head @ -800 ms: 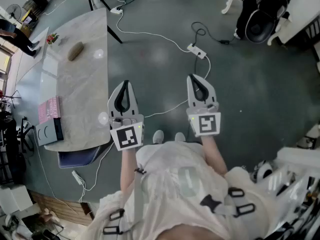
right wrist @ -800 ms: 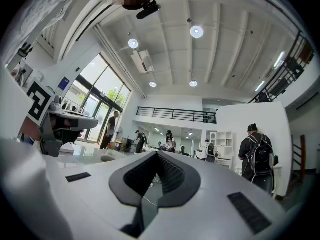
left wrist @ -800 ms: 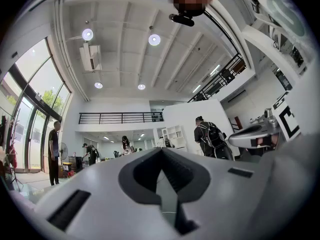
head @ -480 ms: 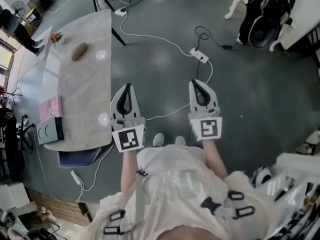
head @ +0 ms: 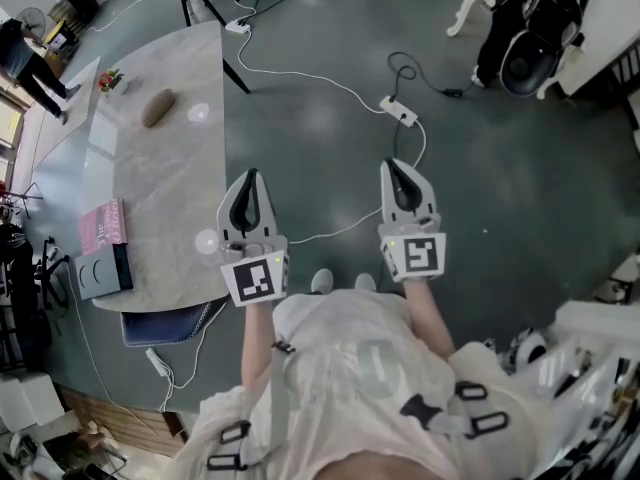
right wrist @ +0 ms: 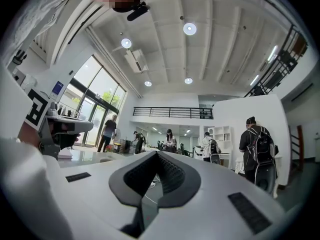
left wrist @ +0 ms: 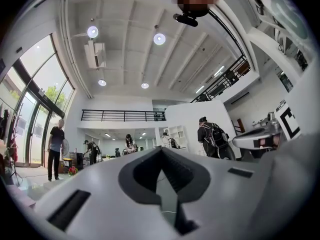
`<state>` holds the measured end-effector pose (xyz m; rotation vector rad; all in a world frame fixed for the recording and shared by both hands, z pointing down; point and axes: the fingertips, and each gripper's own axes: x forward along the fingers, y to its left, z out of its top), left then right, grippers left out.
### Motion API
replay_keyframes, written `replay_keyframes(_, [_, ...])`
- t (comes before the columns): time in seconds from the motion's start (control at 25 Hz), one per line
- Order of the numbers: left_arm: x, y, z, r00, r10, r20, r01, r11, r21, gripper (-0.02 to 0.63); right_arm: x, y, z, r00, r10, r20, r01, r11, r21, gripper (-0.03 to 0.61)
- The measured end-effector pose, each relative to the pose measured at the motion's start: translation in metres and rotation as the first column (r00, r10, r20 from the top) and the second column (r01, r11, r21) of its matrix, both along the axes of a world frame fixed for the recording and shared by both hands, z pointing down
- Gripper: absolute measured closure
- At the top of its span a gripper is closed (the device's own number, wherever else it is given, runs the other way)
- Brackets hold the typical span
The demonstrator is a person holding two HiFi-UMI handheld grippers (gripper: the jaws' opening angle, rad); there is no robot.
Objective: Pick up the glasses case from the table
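Bright, even daylight from tall windows point(right wrist: 95, 109) and round ceiling lamps point(left wrist: 159, 39). Lamp glare spots the surface point(head: 170, 188) near its far edge. Both gripper views bow strongly, with black corners.

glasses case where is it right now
Head view, upper left: the glasses case lies toward the far end of the table, next to a bright glare spot, well beyond the left gripper.

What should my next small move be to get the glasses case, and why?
Probably step toward the far end of the table: the left hand-held gripper and right hand-held gripper are shut, empty, over the floor, while the brown glasses case lies well beyond them.
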<state>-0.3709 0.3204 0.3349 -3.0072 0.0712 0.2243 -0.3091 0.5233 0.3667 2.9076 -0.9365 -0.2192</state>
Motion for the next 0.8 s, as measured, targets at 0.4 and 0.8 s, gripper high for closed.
replay_keyframes(0.4, [0.033, -0.049, 0.012, 0.999, 0.044, -0.015, -0.044, 0.999, -0.019, 0.611, 0.015, -0.042, 0.008, 0.998, 0.04, -0.039, -0.041, 0.999, -0.017, 0.577])
replay_keyframes(0.8, [0.085, -0.082, 0.029, 0.999, 0.05, -0.002, -0.05, 0.999, -0.017, 0.611, 0.06, -0.069, 0.014, 0.999, 0.032, -0.03, -0.033, 0.999, -0.041, 0.577])
